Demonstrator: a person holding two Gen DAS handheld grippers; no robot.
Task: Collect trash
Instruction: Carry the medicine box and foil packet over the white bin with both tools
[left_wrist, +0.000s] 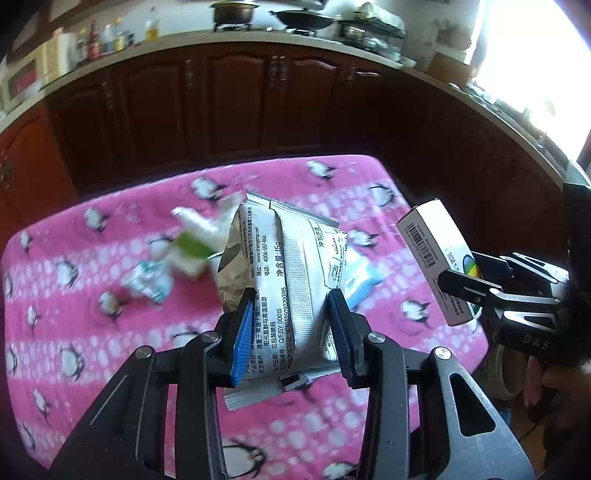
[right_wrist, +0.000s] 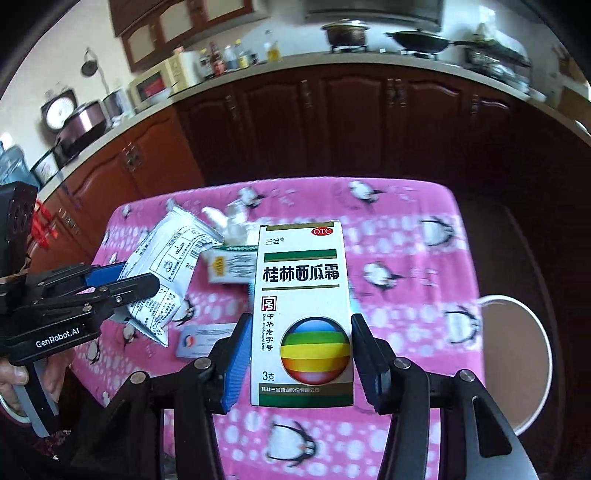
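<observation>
My left gripper is shut on a silver-white snack packet, held up above the pink penguin tablecloth. My right gripper is shut on a white medicine box with a rainbow ball printed on it, also lifted off the table. Each view shows the other tool: the right gripper with the box at the right, the left gripper with the packet at the left. More litter lies on the cloth: crumpled white tissue, a green-white carton, a card.
A round white-rimmed bin stands on the floor by the table's right edge. Dark wooden cabinets run behind the table, under a counter with pots and bottles. A crumpled plastic wrapper and a blue pack also lie on the cloth.
</observation>
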